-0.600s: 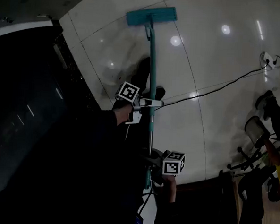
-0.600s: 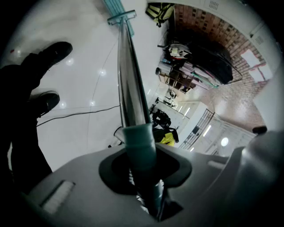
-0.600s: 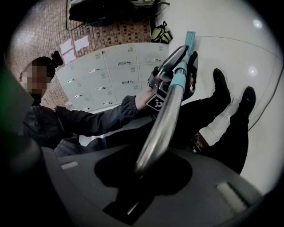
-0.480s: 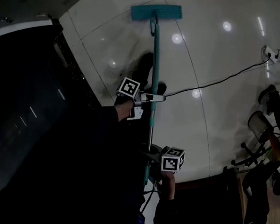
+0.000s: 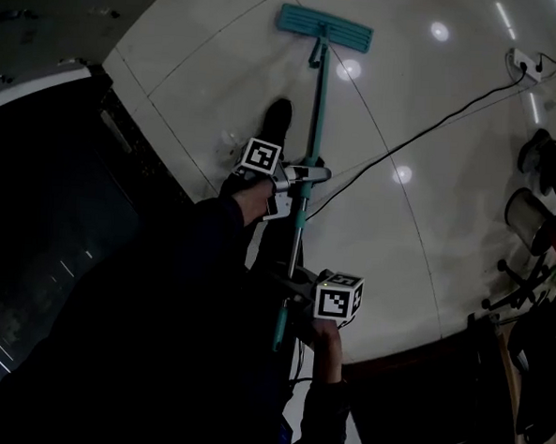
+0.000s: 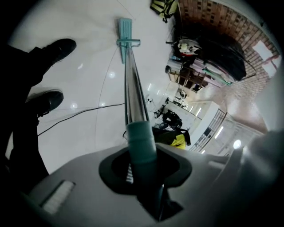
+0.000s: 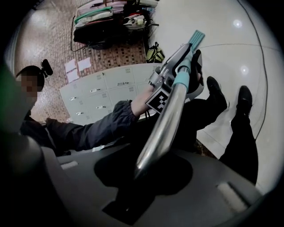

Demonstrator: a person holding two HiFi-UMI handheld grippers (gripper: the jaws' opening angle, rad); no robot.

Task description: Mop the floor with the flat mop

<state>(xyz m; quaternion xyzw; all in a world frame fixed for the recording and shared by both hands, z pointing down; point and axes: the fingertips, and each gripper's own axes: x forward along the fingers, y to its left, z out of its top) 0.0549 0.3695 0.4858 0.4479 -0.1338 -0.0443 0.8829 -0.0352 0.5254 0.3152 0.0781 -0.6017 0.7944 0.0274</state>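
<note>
The flat mop's teal head (image 5: pixel 325 28) lies flat on the glossy white floor, far ahead of me. Its pole (image 5: pixel 307 138) runs back toward my body, metal with teal sleeves. My left gripper (image 5: pixel 297 176) is shut on the pole about halfway up. In the left gripper view the pole (image 6: pixel 132 88) rises from the jaws of the left gripper (image 6: pixel 142 164) to the mop head (image 6: pixel 125 31). My right gripper (image 5: pixel 293 313) is shut on the pole's near end. The right gripper view shows the pole (image 7: pixel 166 117) leaving the right gripper (image 7: pixel 142 170) toward the left gripper (image 7: pixel 171 66).
My black shoes (image 5: pixel 277 118) stand just left of the pole. A black cable (image 5: pixel 424 131) crosses the floor from a power strip (image 5: pixel 521 60). Office chairs (image 5: pixel 532 218) stand at the right, and a dark counter (image 5: pixel 64 194) at the left. Grey lockers (image 7: pixel 102 88) are behind.
The mop head has slid farther away and a little to the right across the floor. Both grippers have kept their hold on the pole and moved forward with it.
</note>
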